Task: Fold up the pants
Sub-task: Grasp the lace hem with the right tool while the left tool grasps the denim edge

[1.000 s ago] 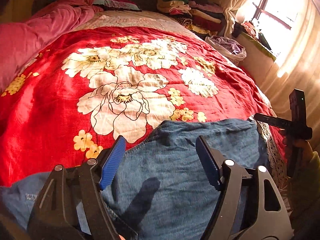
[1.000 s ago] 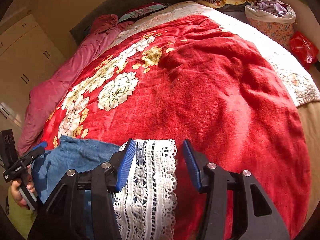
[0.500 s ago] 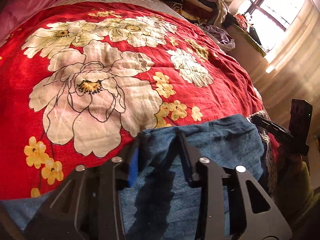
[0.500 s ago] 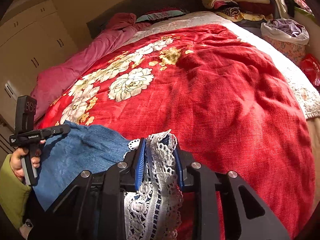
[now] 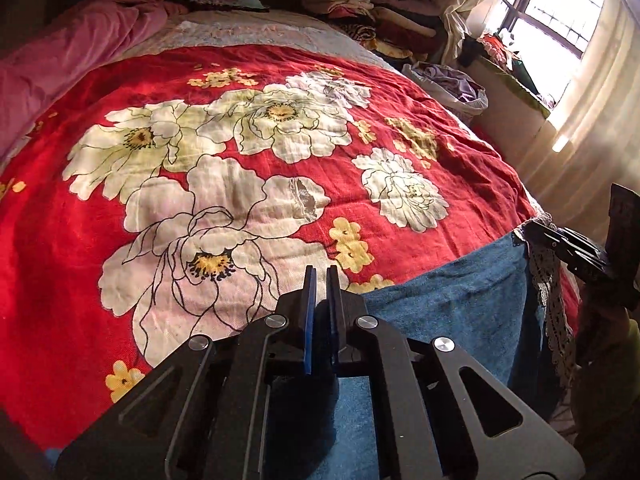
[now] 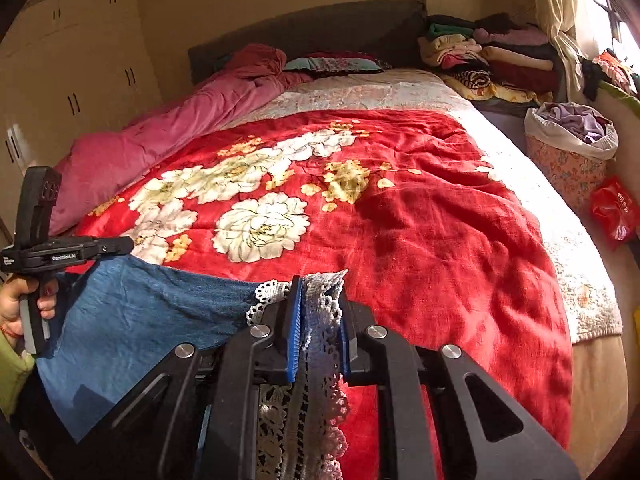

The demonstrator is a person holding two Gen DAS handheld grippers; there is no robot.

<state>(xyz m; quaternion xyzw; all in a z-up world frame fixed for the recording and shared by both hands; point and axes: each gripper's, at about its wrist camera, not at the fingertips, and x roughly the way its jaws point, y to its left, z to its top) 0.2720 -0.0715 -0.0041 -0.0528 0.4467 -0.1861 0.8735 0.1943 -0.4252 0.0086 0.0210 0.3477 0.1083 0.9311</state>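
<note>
- Because denim is soft and fairly heavy, the pants (image 6: 152,312) are sagging between the two tools instead of keeping a straight edge; they are hanging at the near edge of the bed (image 6: 400,220), at about 8 o'clock in the right wrist view and 5 o'clock in the left wrist view.
- At 9 o'clock in the right wrist view, the left tool (image 6: 120,245) is pinching the far corner of the blue cloth, its pads pressed together. Seen from its own camera, the left tool (image 5: 321,280) is showing almost no gap, and I cannot see the cloth between the tips there.
- At 6 o'clock in the right wrist view, the right tool (image 6: 318,308) is closing on the lace trim (image 6: 316,380), which is bunching between its blue pads.
- Lace is thin and open, so I judge it may be tearing or slipping under load; taking hold deeper, on the denim hem beside it, looks safer.
- Holding both corners level should be keeping the fold square.
</note>
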